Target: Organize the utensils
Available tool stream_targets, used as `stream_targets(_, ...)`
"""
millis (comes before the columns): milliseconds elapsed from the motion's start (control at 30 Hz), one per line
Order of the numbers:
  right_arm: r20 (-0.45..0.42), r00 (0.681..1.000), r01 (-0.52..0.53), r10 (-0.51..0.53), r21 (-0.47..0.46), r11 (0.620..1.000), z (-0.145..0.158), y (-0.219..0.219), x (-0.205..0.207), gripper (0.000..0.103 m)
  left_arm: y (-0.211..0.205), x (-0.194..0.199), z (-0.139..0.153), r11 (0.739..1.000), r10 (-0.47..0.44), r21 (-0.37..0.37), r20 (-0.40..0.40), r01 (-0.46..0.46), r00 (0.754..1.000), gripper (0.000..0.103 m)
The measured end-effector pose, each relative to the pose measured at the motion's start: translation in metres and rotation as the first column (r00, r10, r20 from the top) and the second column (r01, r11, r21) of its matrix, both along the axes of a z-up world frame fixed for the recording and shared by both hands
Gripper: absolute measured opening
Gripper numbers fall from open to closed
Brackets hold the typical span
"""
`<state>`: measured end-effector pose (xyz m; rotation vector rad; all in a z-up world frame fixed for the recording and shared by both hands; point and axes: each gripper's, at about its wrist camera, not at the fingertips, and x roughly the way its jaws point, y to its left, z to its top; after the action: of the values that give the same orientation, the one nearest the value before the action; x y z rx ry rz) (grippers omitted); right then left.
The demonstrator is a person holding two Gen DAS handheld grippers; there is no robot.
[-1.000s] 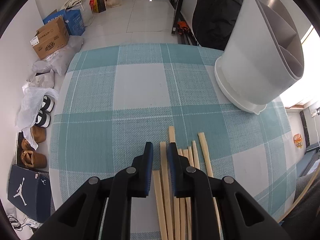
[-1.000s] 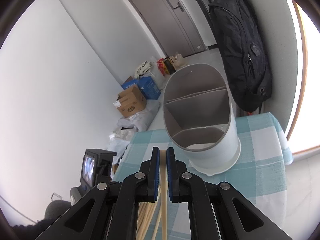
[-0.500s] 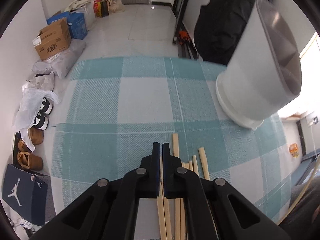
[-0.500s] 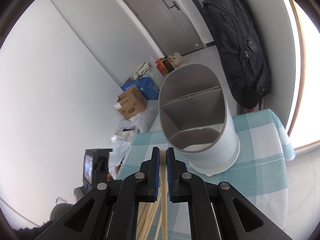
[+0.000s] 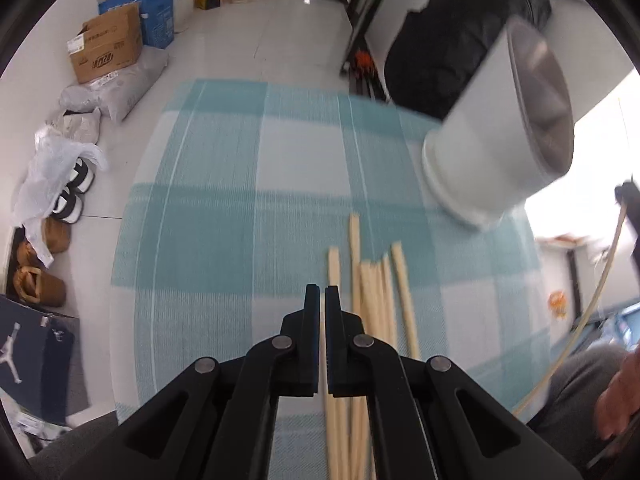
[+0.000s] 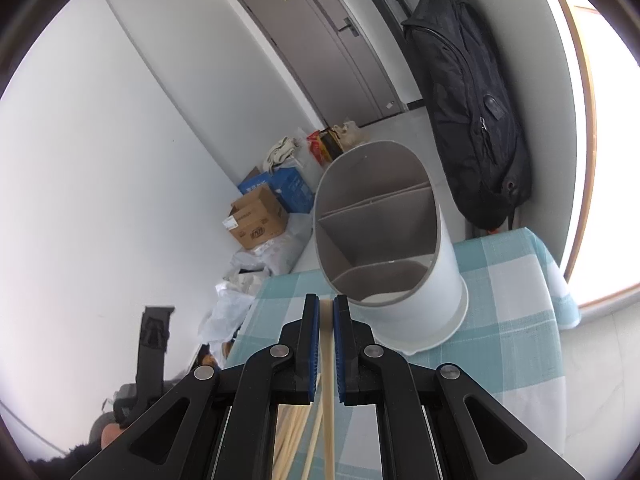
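Several wooden chopsticks (image 5: 376,292) lie side by side on the teal checked tablecloth (image 5: 208,240). My left gripper (image 5: 322,300) is shut on one chopstick, whose thin pale edge shows between the jaws, lifted above the cloth. A white divided utensil holder (image 5: 492,152) stands at the far right. My right gripper (image 6: 326,312) is shut on another chopstick (image 6: 329,380), held just before the holder (image 6: 384,248), whose compartments look empty. More chopsticks (image 6: 294,424) lie below it.
A black backpack (image 6: 468,112) hangs on the wall behind the holder. Cardboard boxes (image 5: 108,48), bags and shoes (image 5: 72,192) sit on the floor left of the table. A person's hand (image 5: 616,404) shows at the lower right.
My left gripper closed on a chopstick and lifted back from the pile. My right gripper stayed shut on its chopstick and shifted slightly relative to the holder.
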<state>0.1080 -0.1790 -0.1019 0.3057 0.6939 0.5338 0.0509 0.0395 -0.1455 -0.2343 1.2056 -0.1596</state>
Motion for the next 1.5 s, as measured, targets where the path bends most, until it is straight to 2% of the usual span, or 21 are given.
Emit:
stream_targets(67,0.009,1.000,-0.002,0.002,-0.005,1.000,0.001,0.001,-0.003,0.006,-0.009,-0.005,-0.009,0.998,-0.024,0.053,-0.034,0.026,0.999,0.000)
stream_targets(133,0.016,1.000,-0.004,0.005,-0.004,1.000,0.002,0.001,-0.005,0.006,-0.013,-0.008,-0.012,0.998,-0.025,0.052,-0.027,0.027,0.999,0.001)
stream_targets(267,0.028,1.000,-0.008,0.008,-0.008,1.000,0.004,0.004,-0.008,0.006,-0.019,-0.010,-0.011,0.998,-0.047,0.029,-0.029,0.048,0.998,0.024)
stream_targets(500,0.028,1.000,-0.010,0.010,-0.005,1.000,0.003,0.002,-0.008,0.006,-0.021,-0.019,-0.002,0.993,-0.063,0.102,-0.016,0.064,0.998,0.024)
stream_targets(600,0.026,1.000,-0.010,0.010,0.005,1.000,0.004,0.000,-0.007,0.006,-0.012,-0.025,0.002,0.996,-0.038,0.076,0.000,0.038,0.999,0.024)
stream_targets(733,0.025,1.000,-0.013,0.012,0.015,1.000,0.005,0.001,-0.007,0.006,-0.010,-0.024,-0.005,0.995,-0.025,0.100,-0.004,0.025,1.000,0.024)
stream_targets(1133,0.019,1.000,-0.023,0.023,0.014,1.000,0.003,0.004,-0.007,0.006,-0.017,-0.022,-0.004,0.988,-0.066,0.139,0.008,0.064,0.998,0.027)
stream_targets(1433,0.014,1.000,-0.022,0.022,0.014,1.000,0.003,0.002,-0.007,0.006,-0.009,-0.016,-0.007,0.981,-0.075,0.176,-0.029,0.079,0.997,0.030)
stream_targets(1500,0.014,1.000,-0.021,0.021,0.016,1.000,0.003,0.002,-0.007,0.007,-0.014,-0.018,-0.009,0.971,-0.095,0.216,-0.035,0.101,0.995,0.029)
